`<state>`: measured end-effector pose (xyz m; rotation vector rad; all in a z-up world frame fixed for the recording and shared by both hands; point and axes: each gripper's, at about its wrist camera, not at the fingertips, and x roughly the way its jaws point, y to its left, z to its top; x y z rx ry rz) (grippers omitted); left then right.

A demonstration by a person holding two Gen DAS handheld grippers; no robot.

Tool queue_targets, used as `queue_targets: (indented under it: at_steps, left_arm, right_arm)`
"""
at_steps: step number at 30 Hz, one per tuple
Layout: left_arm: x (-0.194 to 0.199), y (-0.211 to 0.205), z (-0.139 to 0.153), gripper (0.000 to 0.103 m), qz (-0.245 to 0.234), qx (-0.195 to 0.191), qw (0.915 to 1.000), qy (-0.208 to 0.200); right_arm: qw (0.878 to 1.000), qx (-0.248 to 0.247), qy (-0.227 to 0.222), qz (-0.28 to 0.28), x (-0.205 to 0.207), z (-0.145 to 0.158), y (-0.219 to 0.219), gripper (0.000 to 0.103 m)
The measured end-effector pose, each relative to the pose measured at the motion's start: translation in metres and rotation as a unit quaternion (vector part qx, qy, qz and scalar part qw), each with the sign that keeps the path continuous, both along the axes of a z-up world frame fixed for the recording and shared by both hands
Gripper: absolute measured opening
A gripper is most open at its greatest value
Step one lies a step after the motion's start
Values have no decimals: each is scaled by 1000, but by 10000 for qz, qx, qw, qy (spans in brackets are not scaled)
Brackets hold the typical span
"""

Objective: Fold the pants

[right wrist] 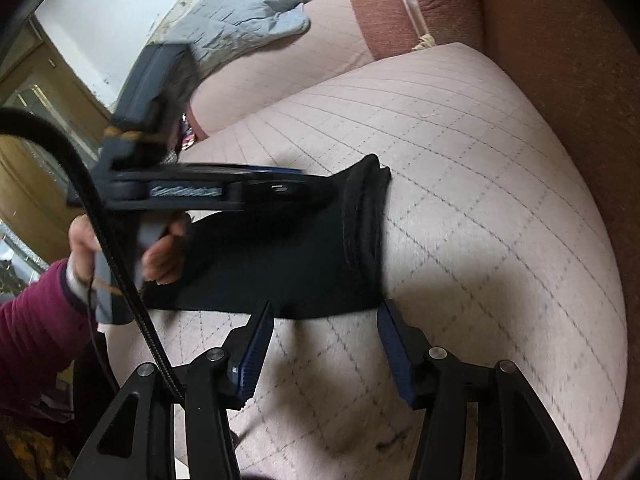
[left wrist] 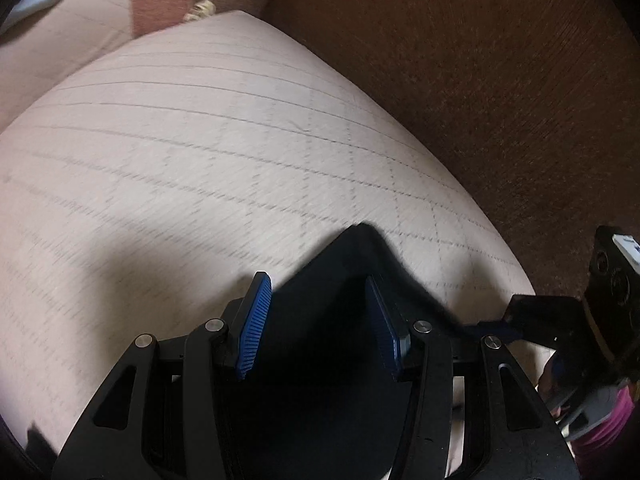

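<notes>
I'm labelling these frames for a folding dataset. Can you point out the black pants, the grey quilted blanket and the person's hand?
black pants (right wrist: 280,264): right wrist view, middle of the folded fabric.
grey quilted blanket (right wrist: 248,12): right wrist view, centre of its quilted top.
person's hand (right wrist: 160,256): right wrist view, fingers around the left claw's handle.

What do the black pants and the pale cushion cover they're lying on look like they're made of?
Pants: soft matte black knit, probably cotton or fleece; they drape limply, show no sheen, and have a ribbed-looking band at one end. Cushion cover: pale pink quilted fabric, matte, with stitched grey lines crossing in diamonds; the fibre can't be told.
</notes>
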<state>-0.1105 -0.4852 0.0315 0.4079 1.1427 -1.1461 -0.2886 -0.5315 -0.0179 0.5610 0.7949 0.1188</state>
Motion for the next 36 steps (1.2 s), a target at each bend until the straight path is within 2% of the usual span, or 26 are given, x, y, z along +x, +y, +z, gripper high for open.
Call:
queue_targets:
  at_steps: [2,5,6,7,9,11,12,14,18,23,26,28,31,33,36]
  left_arm:
    - [0,-16,-6,51,-72,23,10000,7]
    - [5,-27,-10,57,-108,-272,9991,290]
    - [6,-28,-12,57,-66,-339,9989,309]
    - [4,-29,-13,57,-65,-392,9988,268]
    - [-8,-33,-14,52,-167,-313,9991,-239]
    - [-19,-34,-11,40,-251,-329,9982,-444]
    - [-19,-34,-9,36,-231,-356,9983,-389]
    - [-16,-26,0,18,-144,-471,9986,-204]
    - [-9,0,32,17,4,-897,9960,-35]
    - [-6,63,86,17,248,-1476,9884,-260]
    - [4,115,109,17,552,-1738,9826,-362]
    - [13,150,114,17,827,-1835,9790,-318]
    - [29,212,116,17,1319,-1940,9717,-278]
    - [39,259,106,17,1765,-1879,9661,-156]
    - [54,317,75,18,2440,-1619,9561,52]
  right_arm:
    - [9999,120,-68,30,2,-3,-4,52]
    - [9991,362,-169,126,5,-8,-10,52]
    - [9991,348,-191,149,7,-8,-12,49]
    - [9994,293,-171,113,8,-8,-12,33]
    - [9993,366,-120,-7,13,-12,-17,18]
    - [9994,315,-124,1,15,-10,-15,16]
    - [9998,178,-133,4,14,-4,-11,15]
    - [9997,21,-238,-17,9,11,-4,14]
    - [9984,-91,-553,-70,2,48,13,14]
    - [9927,-551,-1004,389,11,102,68,14]
    - [9869,-654,-1255,775,31,128,107,14]
    - [9819,-775,-1366,1056,46,141,136,14]
    - [9771,-677,-1407,1448,78,142,177,14]
    - [9718,-786,-1286,1811,97,133,214,14]
    - [9706,-635,-929,2127,136,96,264,15]
